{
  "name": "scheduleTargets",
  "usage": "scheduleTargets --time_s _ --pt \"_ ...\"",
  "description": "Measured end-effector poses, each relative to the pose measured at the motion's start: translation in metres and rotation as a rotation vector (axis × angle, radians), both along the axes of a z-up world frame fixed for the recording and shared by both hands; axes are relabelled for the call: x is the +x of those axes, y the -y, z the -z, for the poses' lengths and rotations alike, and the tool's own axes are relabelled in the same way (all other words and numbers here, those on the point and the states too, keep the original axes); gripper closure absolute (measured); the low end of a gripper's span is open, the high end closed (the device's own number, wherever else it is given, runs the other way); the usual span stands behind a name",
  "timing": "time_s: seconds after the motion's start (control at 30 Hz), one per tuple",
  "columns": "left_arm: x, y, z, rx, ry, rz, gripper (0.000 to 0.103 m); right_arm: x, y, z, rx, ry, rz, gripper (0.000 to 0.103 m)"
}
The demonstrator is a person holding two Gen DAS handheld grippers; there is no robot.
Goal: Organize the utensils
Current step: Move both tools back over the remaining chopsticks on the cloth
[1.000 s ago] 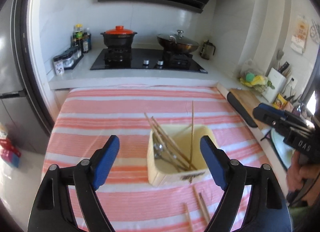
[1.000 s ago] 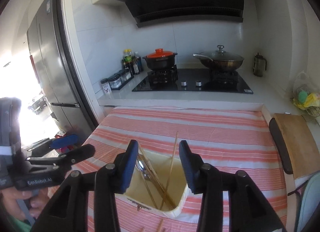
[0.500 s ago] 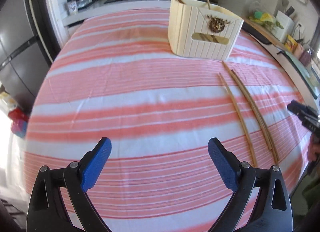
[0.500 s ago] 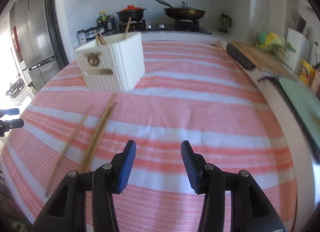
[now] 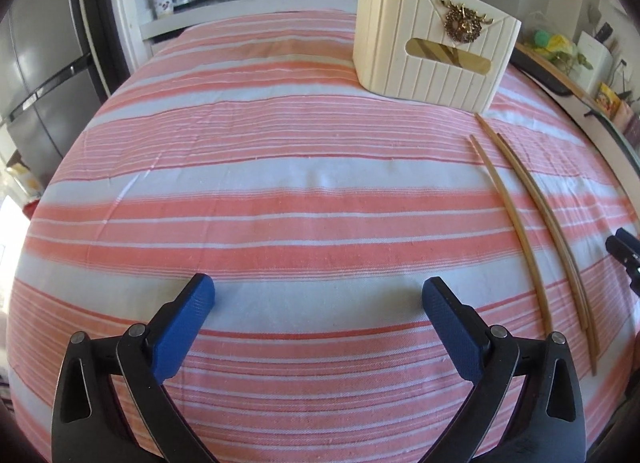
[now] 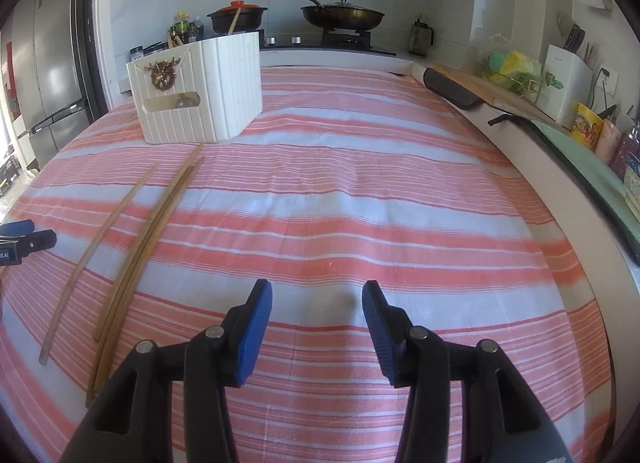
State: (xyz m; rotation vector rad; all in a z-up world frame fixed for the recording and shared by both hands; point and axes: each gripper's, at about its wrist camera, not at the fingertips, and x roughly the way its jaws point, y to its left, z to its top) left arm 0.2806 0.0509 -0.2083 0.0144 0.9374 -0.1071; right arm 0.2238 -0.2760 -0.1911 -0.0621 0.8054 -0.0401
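Note:
A cream ribbed utensil holder (image 5: pixel 432 59) (image 6: pixel 200 91) with a gold emblem stands upright on the striped cloth (image 5: pixel 280 143), chopstick ends poking from its top. Three loose wooden chopsticks lie on the cloth in front of it: a single one (image 5: pixel 516 231) (image 6: pixel 104 255) and a close pair (image 5: pixel 552 223) (image 6: pixel 152 231). My left gripper (image 5: pixel 318 287) hovers low over bare cloth, left of the chopsticks, its jaws opening wide with nothing between them. My right gripper (image 6: pixel 316 289) is open over bare cloth to the right of the chopsticks, also empty.
Beyond the table, a stove carries a red-lidded pot (image 6: pixel 238 15) and a lidded pan (image 6: pixel 342 15). A fridge (image 5: pixel 44 75) stands at the left. A cutting board (image 6: pixel 480 87), a knife block (image 6: pixel 568 67) and packets line the right-hand counter.
Both grippers have come down from above the holder to just over the cloth at the near side. The left jaws have spread wider. The chopsticks lie where they were.

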Motion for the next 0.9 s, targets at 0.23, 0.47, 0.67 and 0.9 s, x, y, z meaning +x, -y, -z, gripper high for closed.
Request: scheduleTargets --time_s 0.23,0.47,0.67,0.9 --pt "-0.004 -0.003 0.001 -0.014 0.003 -0.002 0.001 -0.002 -0.002 0.0 -0.054 0.014 0.044 0.055" --pt "-0.002 -0.002 0.001 -0.011 0.002 -0.003 0.001 -0.007 0.008 -0.004 -0.039 0.045 0.114 0.055" --pt "-0.002 -0.002 0.001 -0.011 0.002 -0.003 0.001 -0.007 0.009 -0.004 -0.033 0.051 0.115 0.055" --pt "-0.002 -0.001 0.001 -0.006 0.001 -0.007 0.001 -0.007 0.013 -0.005 -0.017 0.058 0.122 0.055"
